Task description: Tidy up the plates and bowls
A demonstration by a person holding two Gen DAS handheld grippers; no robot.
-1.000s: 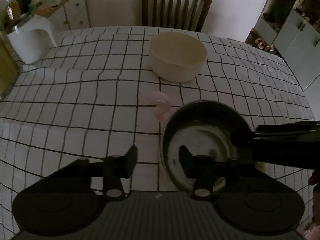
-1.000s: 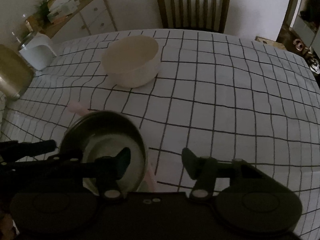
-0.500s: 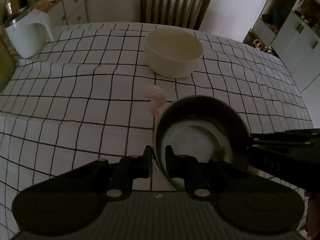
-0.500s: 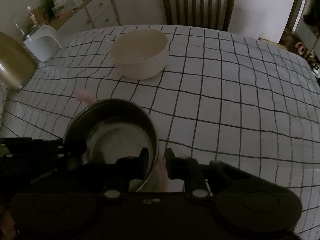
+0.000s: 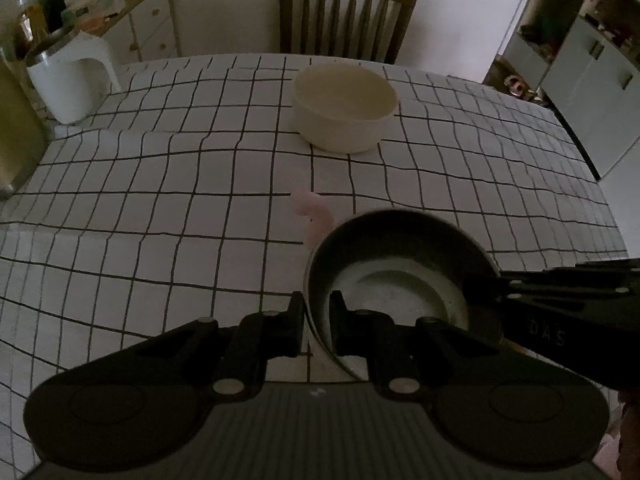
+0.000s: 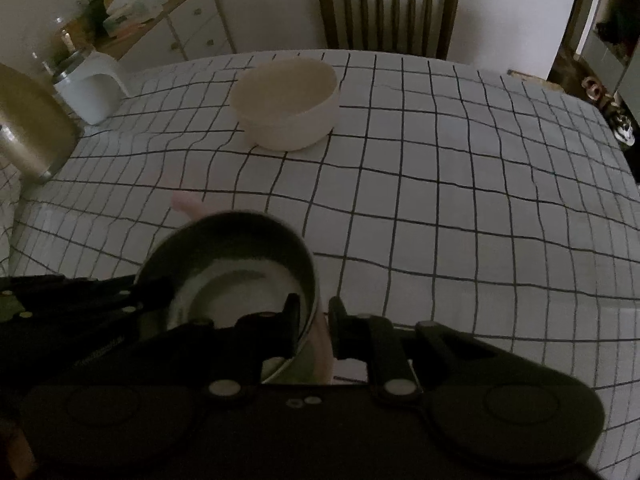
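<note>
A dark metal bowl (image 5: 400, 276) (image 6: 240, 280) with a pale inside sits low in both views, held from two sides. My left gripper (image 5: 317, 312) is shut on its left rim, one finger outside and one inside. On the opposite rim my right gripper (image 6: 314, 316) is shut as well. Each gripper shows in the other's view as a dark bar at the bowl's far rim. A cream bowl (image 5: 346, 108) (image 6: 286, 104) stands empty farther back on the checked tablecloth (image 5: 160, 200). A pale pink item (image 5: 312, 210) (image 6: 186, 202) lies partly hidden under the metal bowl.
A wooden chair (image 5: 346, 12) stands at the table's far edge. At the left rear corner are a white jug (image 5: 74, 80) and a brass-coloured pot (image 6: 28, 128). Behind them is a cluttered sideboard (image 6: 160, 28); white cupboards (image 5: 592, 80) are at the right.
Both grippers have gone from open around the metal bowl's rim to shut on it. Both views have since shifted a little with the bowl in the grip.
</note>
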